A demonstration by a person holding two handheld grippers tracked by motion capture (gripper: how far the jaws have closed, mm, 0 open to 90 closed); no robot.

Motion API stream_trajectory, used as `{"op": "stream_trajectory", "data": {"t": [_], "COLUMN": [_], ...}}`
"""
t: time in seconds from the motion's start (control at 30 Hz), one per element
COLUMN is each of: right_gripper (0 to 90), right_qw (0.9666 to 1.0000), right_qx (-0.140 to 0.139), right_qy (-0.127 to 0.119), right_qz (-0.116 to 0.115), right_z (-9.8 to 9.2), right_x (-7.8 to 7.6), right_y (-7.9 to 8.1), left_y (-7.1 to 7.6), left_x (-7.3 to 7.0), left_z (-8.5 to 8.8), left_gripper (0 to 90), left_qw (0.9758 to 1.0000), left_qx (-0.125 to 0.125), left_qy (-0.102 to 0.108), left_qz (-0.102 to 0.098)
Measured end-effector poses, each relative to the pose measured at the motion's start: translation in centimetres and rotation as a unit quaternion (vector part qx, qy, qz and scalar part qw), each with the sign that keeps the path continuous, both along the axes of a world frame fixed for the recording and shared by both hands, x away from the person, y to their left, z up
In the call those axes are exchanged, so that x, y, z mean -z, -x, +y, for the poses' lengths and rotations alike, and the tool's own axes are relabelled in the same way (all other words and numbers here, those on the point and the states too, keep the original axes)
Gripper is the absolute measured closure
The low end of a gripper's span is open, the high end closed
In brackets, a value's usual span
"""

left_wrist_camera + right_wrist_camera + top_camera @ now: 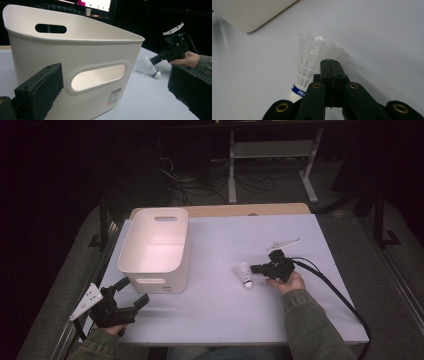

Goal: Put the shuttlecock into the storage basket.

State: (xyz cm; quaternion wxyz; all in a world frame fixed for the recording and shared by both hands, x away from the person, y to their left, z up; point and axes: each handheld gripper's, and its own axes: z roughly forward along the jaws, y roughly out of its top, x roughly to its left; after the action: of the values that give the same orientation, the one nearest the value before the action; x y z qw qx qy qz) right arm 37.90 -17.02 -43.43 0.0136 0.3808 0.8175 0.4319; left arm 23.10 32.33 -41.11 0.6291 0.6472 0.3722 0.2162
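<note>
A white plastic shuttlecock point(245, 274) with a blue band lies on its side on the white table point(225, 315), right of a white handled basket point(183, 262). My right gripper point(253, 268) is shut, its tips right at the shuttlecock's skirt with nothing between the jaws. In the right gripper view the closed gripper point(330, 62) sits just right of the shuttlecock point(308, 60). My left gripper point(132, 292) stands open at the table's front left, close to the basket's near wall. The left gripper view looks past its gripper point(115, 75) at the basket point(87, 50), with the shuttlecock point(150, 68) and right gripper point(156, 59) beyond.
The basket's inside looks empty from above. A wooden strip point(240, 210) runs along the table's far edge. Dark floor, cables and a white desk frame point(272, 150) lie beyond. A cable point(335, 290) trails from the right gripper across the table's right side.
</note>
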Motion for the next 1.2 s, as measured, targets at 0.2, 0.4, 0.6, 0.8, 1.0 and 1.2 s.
{"op": "stream_trajectory", "data": {"t": [0.2,0.4,0.6,0.8,1.0,1.2], "right_gripper": [88.5,88.6,88.5,83.0,71.2,55.4], "right_qw": [0.9999,0.9997,0.9996,0.9996,0.9995,0.9993], "right_qx": [-0.014,-0.023,-0.025,-0.026,-0.024,-0.028], "right_qy": [-0.001,-0.008,-0.014,-0.014,-0.013,-0.007], "right_qz": [0.0,-0.001,-0.001,-0.003,-0.014,-0.023], "right_z": [1.0,1.4,1.5,1.5,1.4,1.3], "right_x": [-0.1,0.0,-0.2,-0.4,-1.1,-1.5], "right_y": [0.1,0.4,0.7,1.0,1.6,2.2], "left_y": [0.0,0.0,0.0,0.0,0.0,0.0], "left_x": [0.0,0.0,0.0,0.0,0.0,0.0], "left_z": [0.0,0.0,-0.1,-0.1,-0.1,-0.1], "left_gripper": [0.0,0.0,0.0,0.0,0.0,0.0], "left_qw": [1.0,1.0,1.0,1.0,1.0,1.0], "left_qx": [0.001,0.0,0.0,0.0,0.0,0.0], "left_qy": [0.003,0.003,0.005,0.006,0.005,0.004], "left_qz": [0.0,0.0,0.0,0.001,0.0,0.0]}}
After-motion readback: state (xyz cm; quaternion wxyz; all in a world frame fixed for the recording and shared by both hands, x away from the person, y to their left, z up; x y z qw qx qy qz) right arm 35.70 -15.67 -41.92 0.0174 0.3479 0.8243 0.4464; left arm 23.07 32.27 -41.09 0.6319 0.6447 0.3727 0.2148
